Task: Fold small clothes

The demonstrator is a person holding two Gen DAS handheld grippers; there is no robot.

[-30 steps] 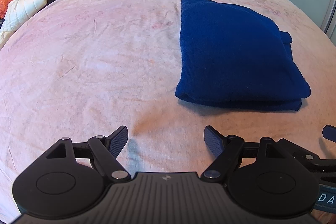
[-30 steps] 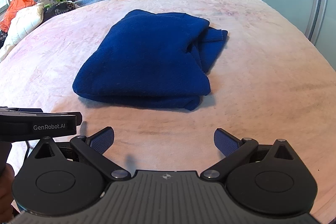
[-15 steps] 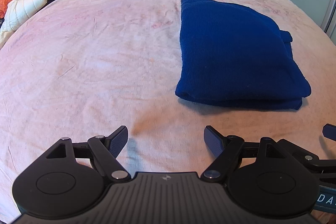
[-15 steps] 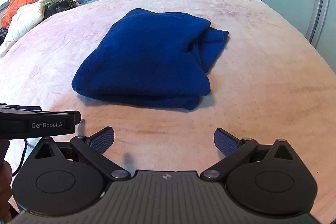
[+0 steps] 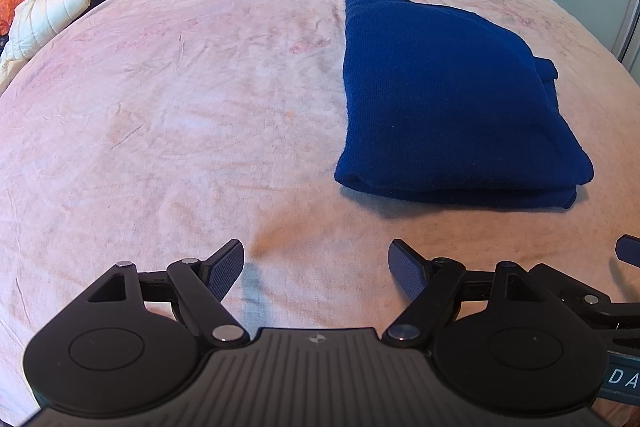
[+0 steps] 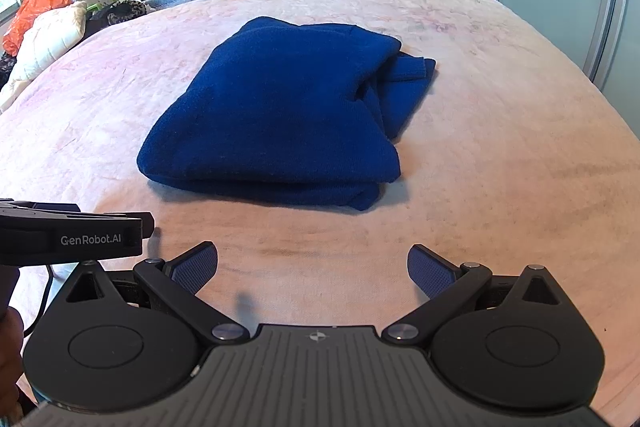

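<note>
**Fold looks done; the loose edge is the risk**

Blue garment [image 6: 272, 111] lies folded on the pink bedspread [image 6: 500, 147], ahead of both tools and touching neither. Left gripper [image 5: 316, 267] and right gripper [image 6: 312, 267]: jaws spread, nothing between them. Your weak spot is the sleeve end [image 6: 412, 75] poking out on the right. Snag it and the stack could slide open.
</note>
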